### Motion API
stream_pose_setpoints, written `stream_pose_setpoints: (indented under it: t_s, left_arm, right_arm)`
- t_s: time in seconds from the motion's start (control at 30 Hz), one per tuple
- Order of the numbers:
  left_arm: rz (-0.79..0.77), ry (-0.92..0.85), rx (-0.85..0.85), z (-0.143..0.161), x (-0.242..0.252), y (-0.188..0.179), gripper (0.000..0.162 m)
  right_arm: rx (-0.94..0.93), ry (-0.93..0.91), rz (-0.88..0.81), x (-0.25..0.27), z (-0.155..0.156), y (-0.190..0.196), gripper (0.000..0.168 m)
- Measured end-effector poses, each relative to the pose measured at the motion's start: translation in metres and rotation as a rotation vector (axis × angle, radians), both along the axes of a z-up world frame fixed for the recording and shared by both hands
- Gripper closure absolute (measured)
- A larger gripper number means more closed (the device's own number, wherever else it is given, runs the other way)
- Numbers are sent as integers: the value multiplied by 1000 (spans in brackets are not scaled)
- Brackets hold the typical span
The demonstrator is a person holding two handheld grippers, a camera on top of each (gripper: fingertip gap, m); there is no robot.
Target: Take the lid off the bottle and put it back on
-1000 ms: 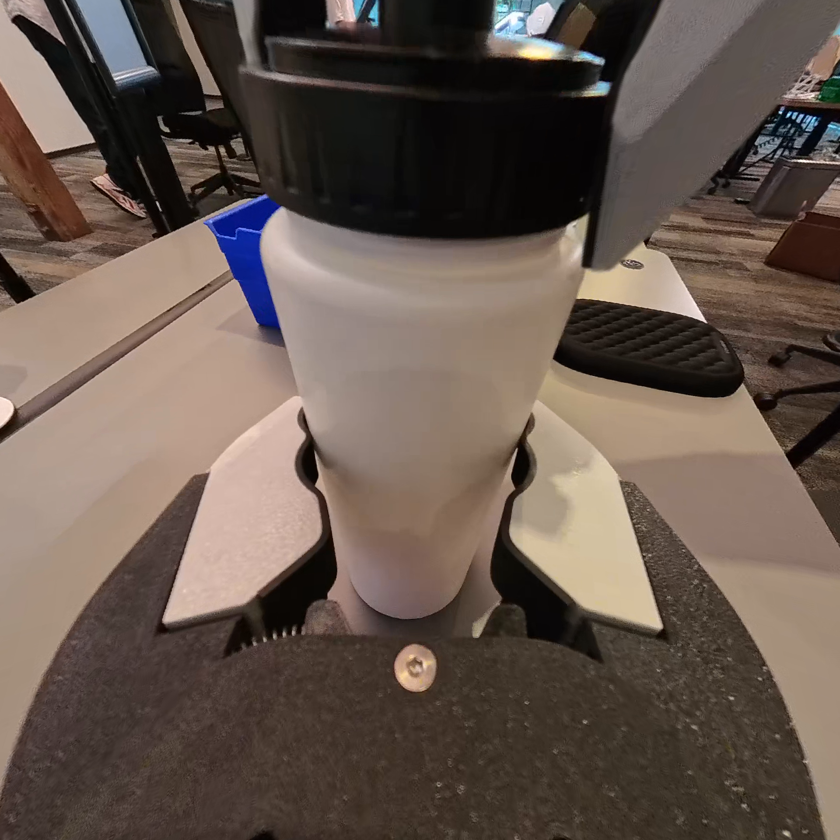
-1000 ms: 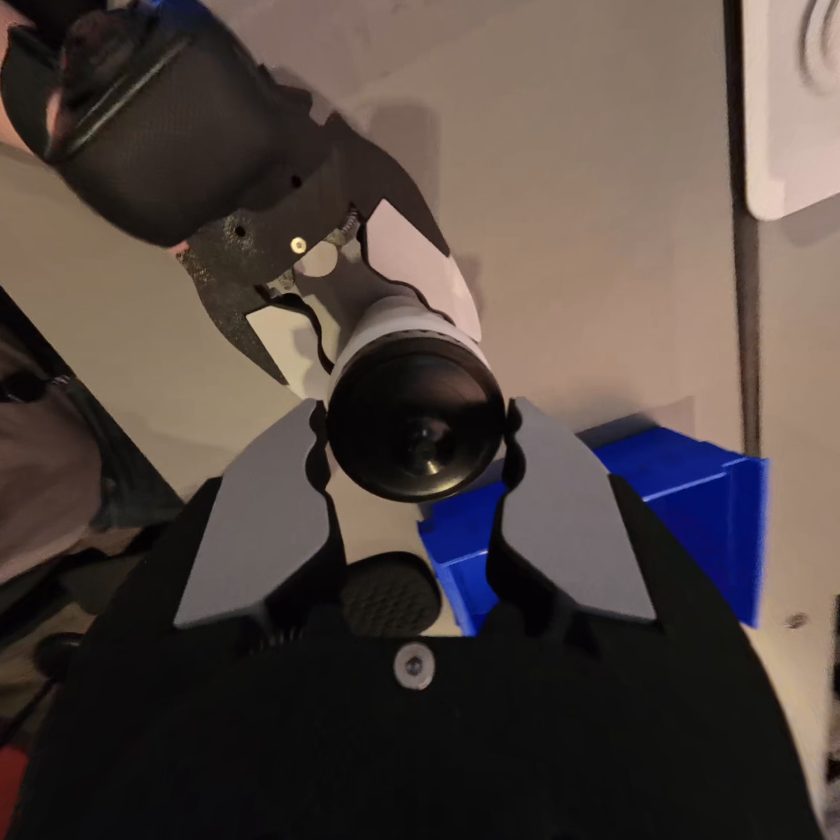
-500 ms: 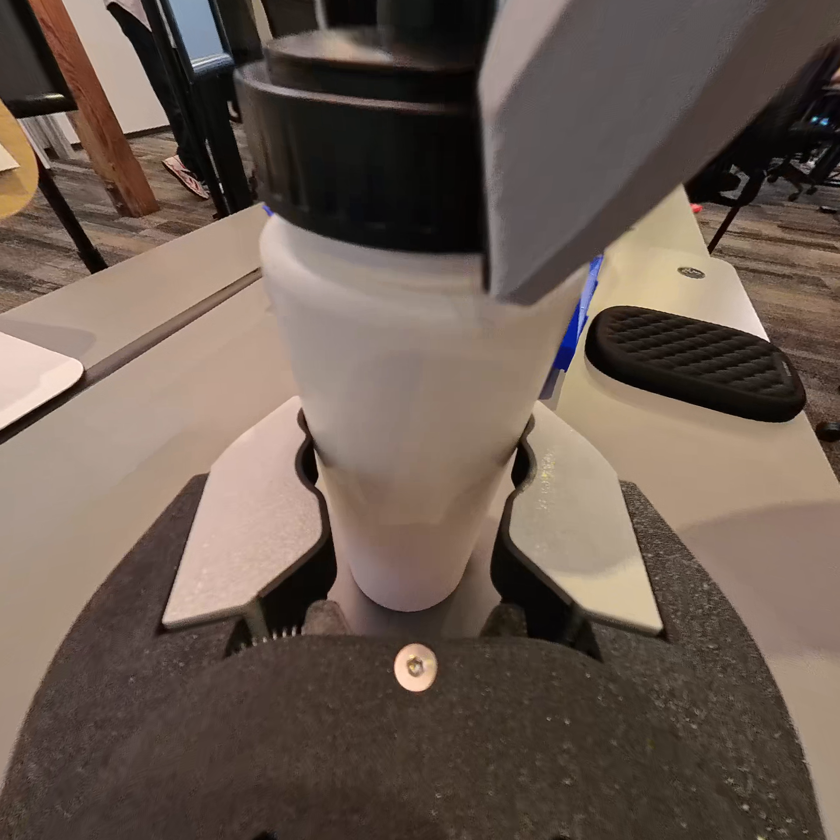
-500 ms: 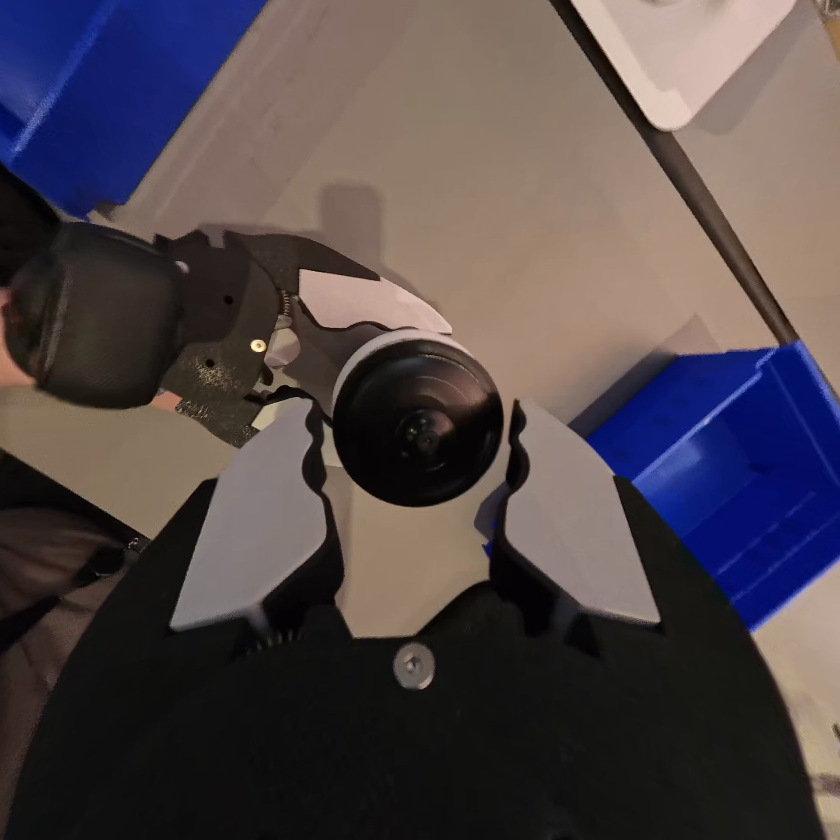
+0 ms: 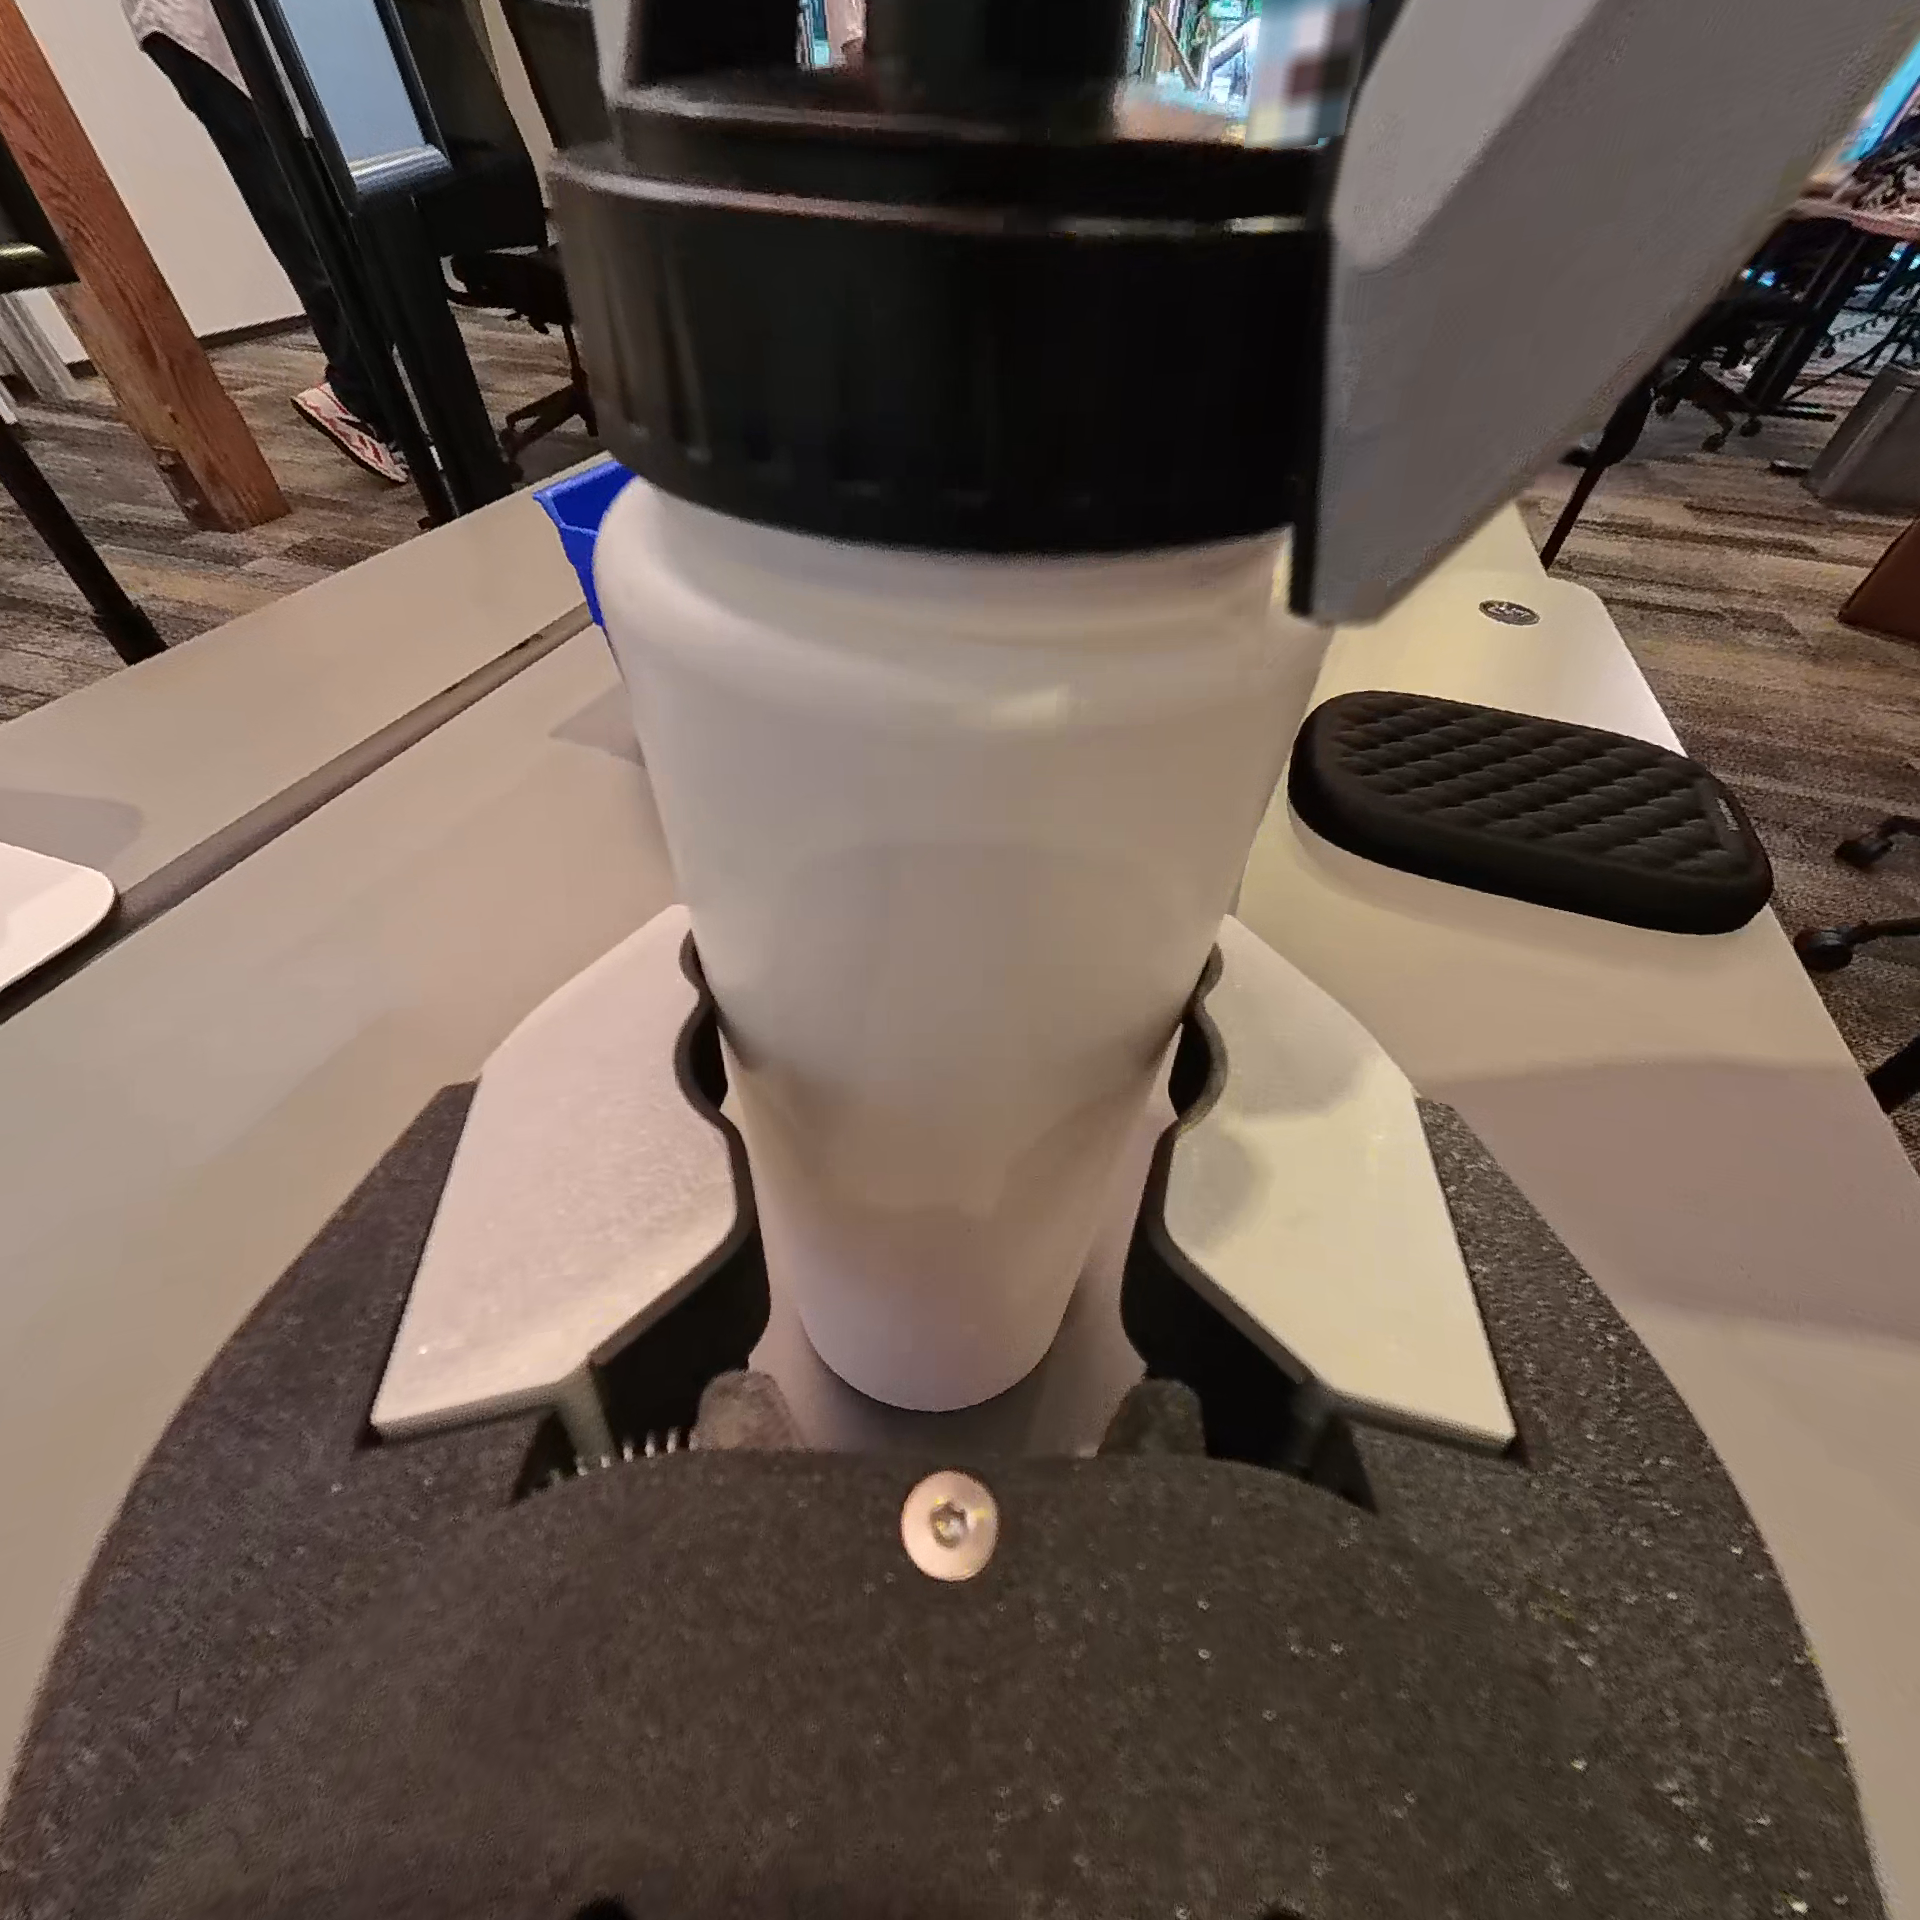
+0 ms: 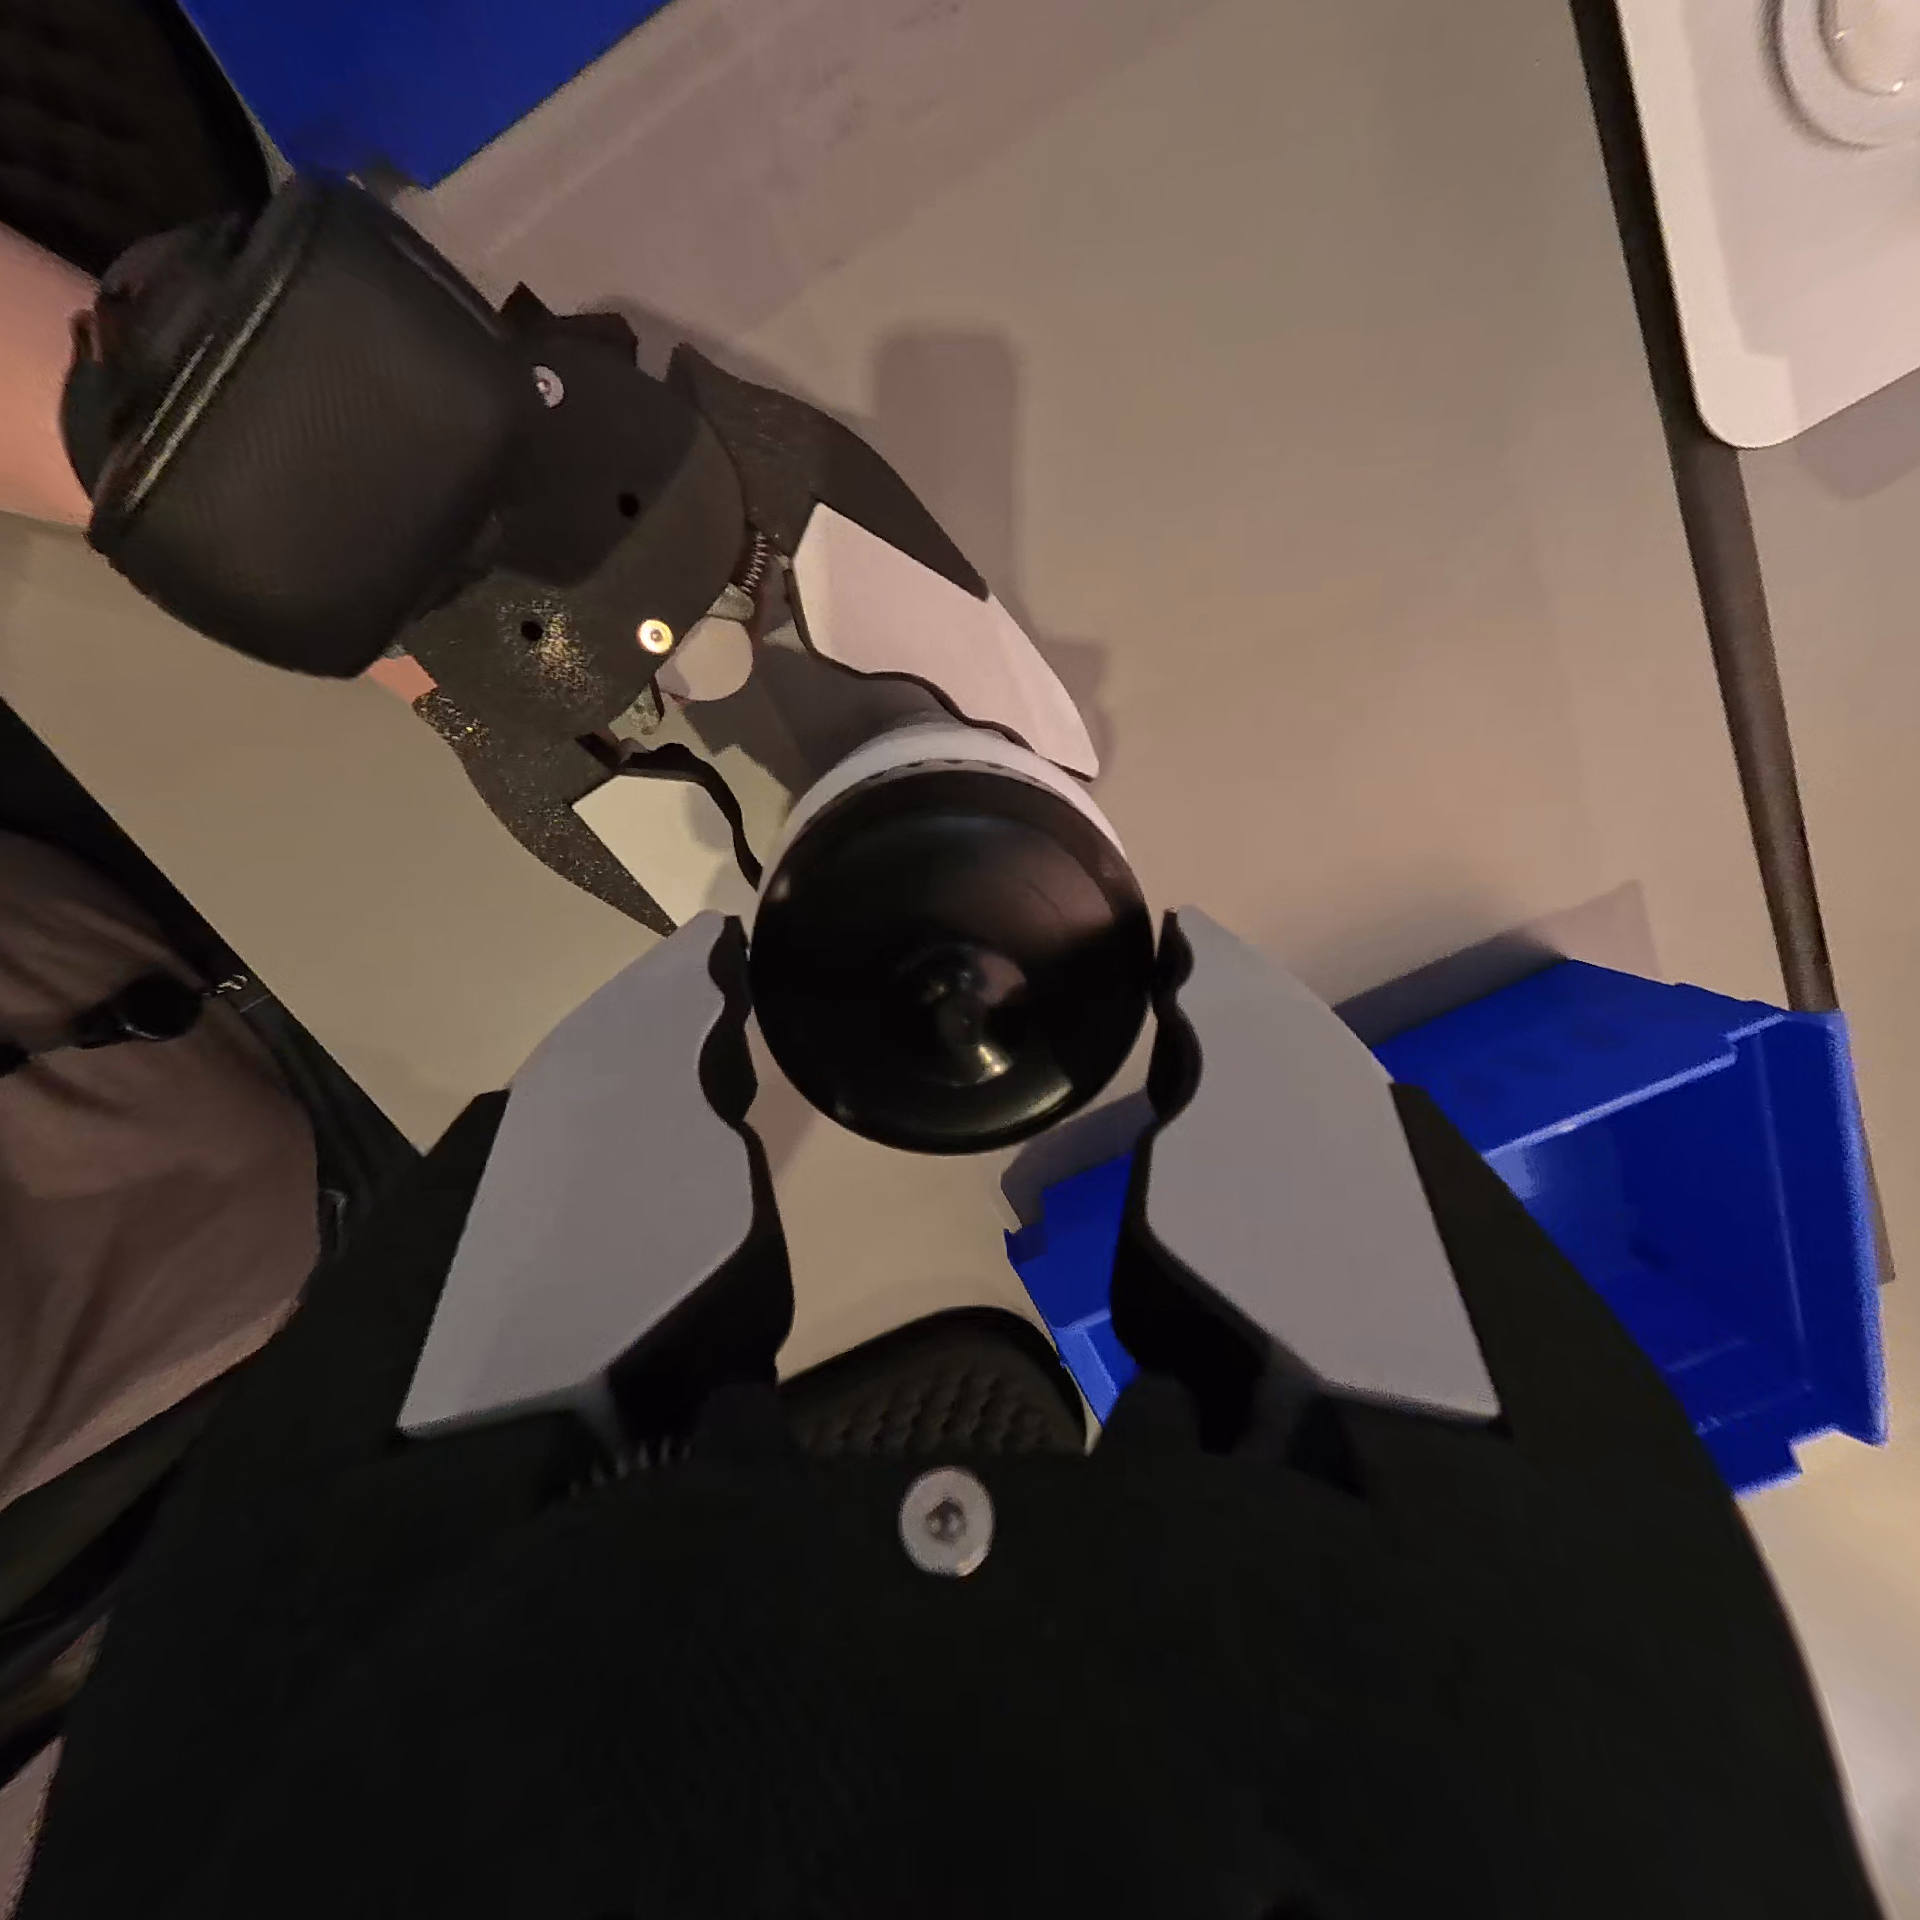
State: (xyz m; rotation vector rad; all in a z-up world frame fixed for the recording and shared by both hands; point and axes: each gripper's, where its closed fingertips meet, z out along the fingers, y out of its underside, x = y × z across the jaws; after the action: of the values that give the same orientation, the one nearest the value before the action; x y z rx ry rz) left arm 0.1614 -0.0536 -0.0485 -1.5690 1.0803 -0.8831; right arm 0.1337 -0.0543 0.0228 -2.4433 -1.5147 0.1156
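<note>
Right wrist view: right gripper (image 6: 951,1013) straddles the round black plastic lid (image 6: 951,977) from above.
Left gripper (image 5: 951,1081) clamps the upright white plastic bottle (image 5: 956,883); right fingers touch the lid's rim.

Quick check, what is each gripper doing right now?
Left gripper: closed on the white bottle, low on its body.
Right gripper: closed on the black lid from above.
</note>
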Motion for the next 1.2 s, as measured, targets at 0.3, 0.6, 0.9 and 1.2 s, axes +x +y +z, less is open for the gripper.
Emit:
stream_pose_setpoints:
  t_s: [0.3, 0.6, 0.9, 1.2]
  left_arm:
    - [-9, -4, 2, 0, 2, -2, 77]
    - [-8, -3, 6, 0, 2, -3, 77]
    - [-22, 1, 5, 0, 3, -4, 77]
    - [-126, -15, 2, 0, 6, -14, 77]
  right_arm:
    - [-14, 149, -126, -6, 20, 9, 99]
    - [-24, 66, -111, -4, 19, 2, 105]
    - [-47, 34, 3, 1, 20, -1, 104]
    - [33, 32, 350, 8, 22, -5, 88]
